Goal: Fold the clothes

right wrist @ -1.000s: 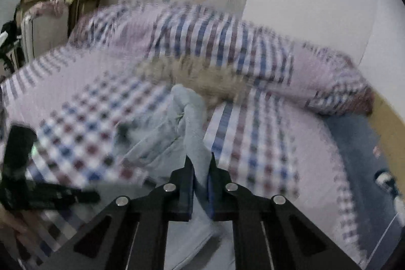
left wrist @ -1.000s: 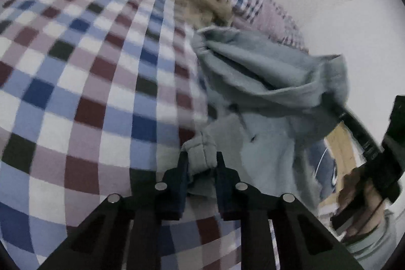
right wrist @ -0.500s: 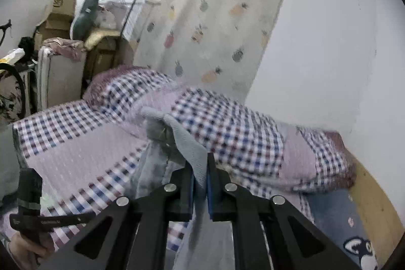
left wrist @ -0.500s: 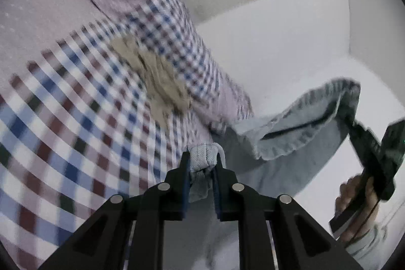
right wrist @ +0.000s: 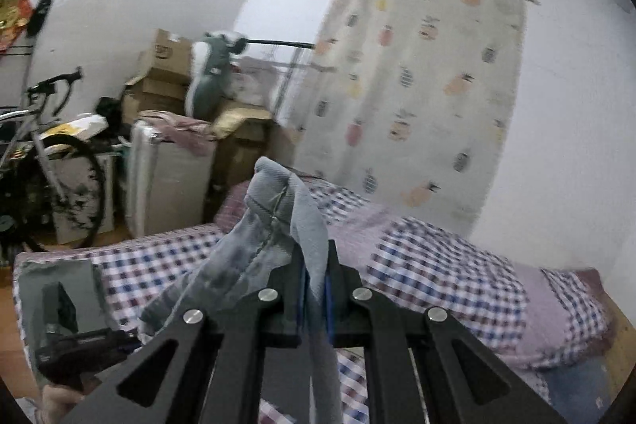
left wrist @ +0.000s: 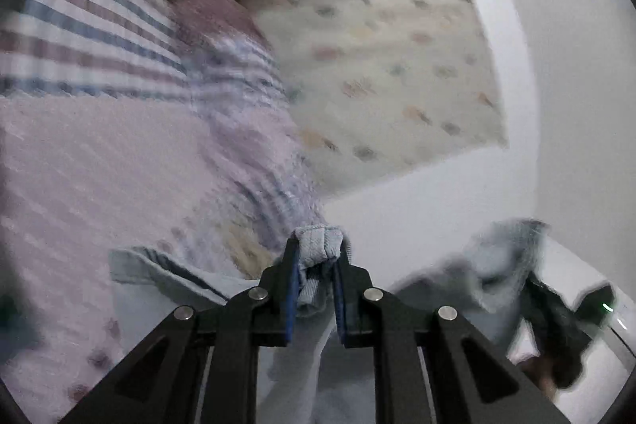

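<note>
A light grey-blue hoodie (left wrist: 318, 245) hangs in the air above the checked bed, held at two places. My left gripper (left wrist: 315, 265) is shut on a bunched ribbed edge of it. My right gripper (right wrist: 314, 265) is shut on another fold of the hoodie (right wrist: 278, 209), which stands up above its jaws and drapes down to the left. In the left wrist view the right gripper (left wrist: 556, 324) shows blurred at the lower right with hoodie cloth on it. In the right wrist view the left gripper (right wrist: 79, 348) and a hand (right wrist: 59, 400) show at the lower left.
A bed (right wrist: 159, 265) with a checked sheet and a checked duvet (right wrist: 437, 265) lies below. A pineapple-print curtain (right wrist: 417, 98) hangs behind it. A bicycle (right wrist: 51, 165), a suitcase (right wrist: 167, 181) and cardboard boxes (right wrist: 163, 66) stand at the left.
Both grippers have risen with the hoodie, lifting it off the bed; the views now tilt up toward the curtain and walls. Both stay shut on the cloth.
</note>
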The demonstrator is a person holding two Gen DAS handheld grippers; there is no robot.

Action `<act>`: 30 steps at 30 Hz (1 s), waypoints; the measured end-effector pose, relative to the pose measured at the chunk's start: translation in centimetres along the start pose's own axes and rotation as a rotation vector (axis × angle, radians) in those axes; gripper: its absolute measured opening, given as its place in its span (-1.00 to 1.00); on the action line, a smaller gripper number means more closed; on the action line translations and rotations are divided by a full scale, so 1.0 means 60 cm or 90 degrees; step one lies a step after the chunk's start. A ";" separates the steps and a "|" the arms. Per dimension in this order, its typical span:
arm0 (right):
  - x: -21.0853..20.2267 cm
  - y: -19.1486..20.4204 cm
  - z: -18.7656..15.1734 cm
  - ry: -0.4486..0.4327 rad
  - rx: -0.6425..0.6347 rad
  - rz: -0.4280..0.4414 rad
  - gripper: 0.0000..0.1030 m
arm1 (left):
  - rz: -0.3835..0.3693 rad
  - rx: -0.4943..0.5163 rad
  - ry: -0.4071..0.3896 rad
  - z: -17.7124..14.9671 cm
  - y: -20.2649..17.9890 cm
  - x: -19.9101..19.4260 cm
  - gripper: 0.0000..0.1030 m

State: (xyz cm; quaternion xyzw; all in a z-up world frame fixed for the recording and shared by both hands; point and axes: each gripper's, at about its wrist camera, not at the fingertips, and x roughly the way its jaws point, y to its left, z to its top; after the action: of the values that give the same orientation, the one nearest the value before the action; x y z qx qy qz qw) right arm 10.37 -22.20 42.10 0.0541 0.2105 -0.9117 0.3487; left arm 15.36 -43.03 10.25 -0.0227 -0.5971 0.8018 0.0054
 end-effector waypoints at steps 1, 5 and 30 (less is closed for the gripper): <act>0.012 0.019 0.000 0.003 -0.013 0.001 -0.88 | 0.026 -0.004 -0.003 0.011 0.015 -0.006 -0.72; 0.086 0.080 -0.034 0.075 -0.019 0.042 -0.87 | 0.088 0.008 0.013 0.026 0.039 -0.008 -0.71; -0.114 0.284 -0.435 0.326 0.017 0.342 0.20 | 0.167 0.064 0.077 0.062 0.093 -0.129 0.62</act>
State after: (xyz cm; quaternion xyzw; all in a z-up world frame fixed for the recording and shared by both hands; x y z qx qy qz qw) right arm 25.47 -18.36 14.24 0.3380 0.2574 -0.7472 0.5111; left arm 23.03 -48.44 6.18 -0.1481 -0.5464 0.8219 -0.0623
